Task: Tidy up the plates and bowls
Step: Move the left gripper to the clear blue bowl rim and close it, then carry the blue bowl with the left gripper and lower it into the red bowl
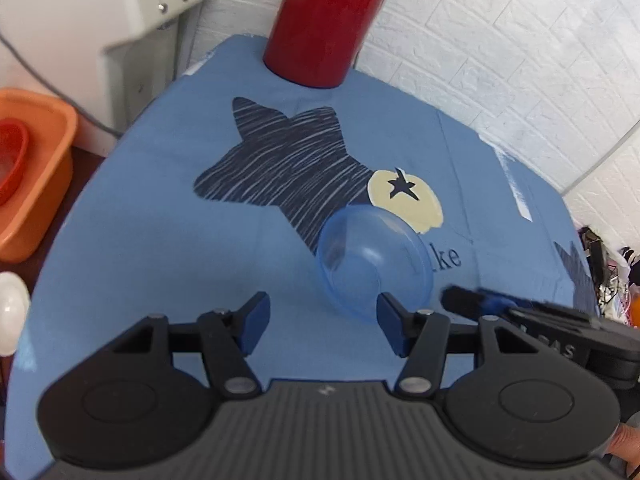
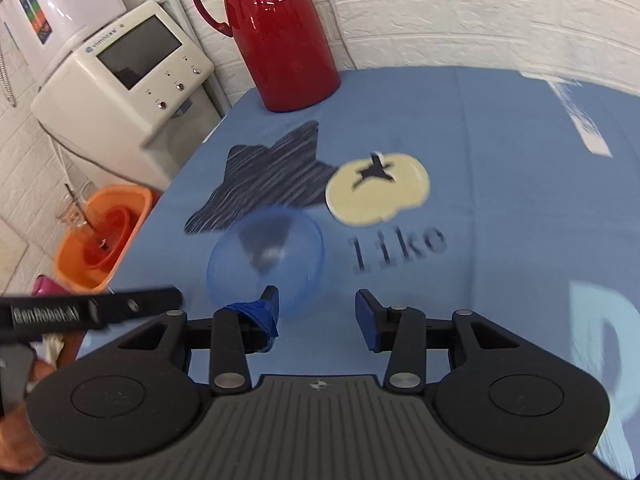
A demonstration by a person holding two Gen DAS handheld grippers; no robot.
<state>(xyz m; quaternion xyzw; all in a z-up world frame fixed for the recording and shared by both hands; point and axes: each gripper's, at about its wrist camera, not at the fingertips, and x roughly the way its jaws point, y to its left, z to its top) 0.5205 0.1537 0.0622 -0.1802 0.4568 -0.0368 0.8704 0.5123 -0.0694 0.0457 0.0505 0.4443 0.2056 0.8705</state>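
A clear blue plastic bowl (image 1: 374,264) rests on the blue star-print cloth (image 1: 160,220), partly over the dark star and the word "like". My left gripper (image 1: 322,320) is open just short of it, and its right fingertip (image 1: 390,320) overlaps the bowl's near rim. In the right wrist view the bowl (image 2: 266,258) looks blurred. My right gripper (image 2: 318,304) is open, with its taped left fingertip (image 2: 270,304) at the bowl's near edge. Nothing lies between either pair of fingers. Each gripper shows in the other's view: the right gripper (image 1: 480,304) and the left gripper (image 2: 120,304).
A red thermos jug (image 2: 280,40) stands at the table's far edge by the white brick wall. A white appliance (image 2: 120,80) sits off the left side. An orange basin (image 2: 100,236) below it holds a red bowl (image 2: 110,232). A white round object (image 1: 10,312) lies at the left.
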